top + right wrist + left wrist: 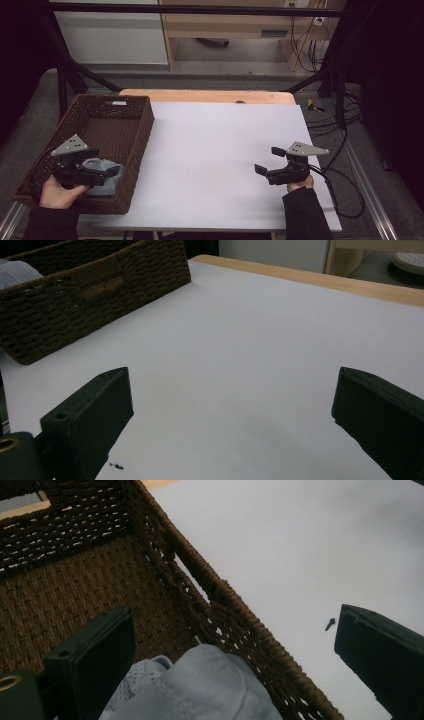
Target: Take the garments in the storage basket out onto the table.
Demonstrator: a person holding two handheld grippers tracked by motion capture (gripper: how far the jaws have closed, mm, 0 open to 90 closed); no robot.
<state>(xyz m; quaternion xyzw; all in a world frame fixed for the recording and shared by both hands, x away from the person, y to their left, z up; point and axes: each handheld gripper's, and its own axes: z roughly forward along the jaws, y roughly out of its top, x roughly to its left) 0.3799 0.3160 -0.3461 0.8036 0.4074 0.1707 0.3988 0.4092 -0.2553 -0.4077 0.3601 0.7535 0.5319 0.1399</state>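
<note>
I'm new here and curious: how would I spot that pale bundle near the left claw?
Start at the brown woven basket on the white table's left edge. In its near corner, under the open left claw, lies a light blue cloth, the one soft, pale thing against dark wicker.

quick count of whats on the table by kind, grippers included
Woven basket: 1
Light blue cloth, lying in the basket: 1
White sheet covering the table top: 1
Hand-held grippers: 2, the left gripper over the basket, the right gripper over the sheet, both with jaws apart
Total: 5
</note>
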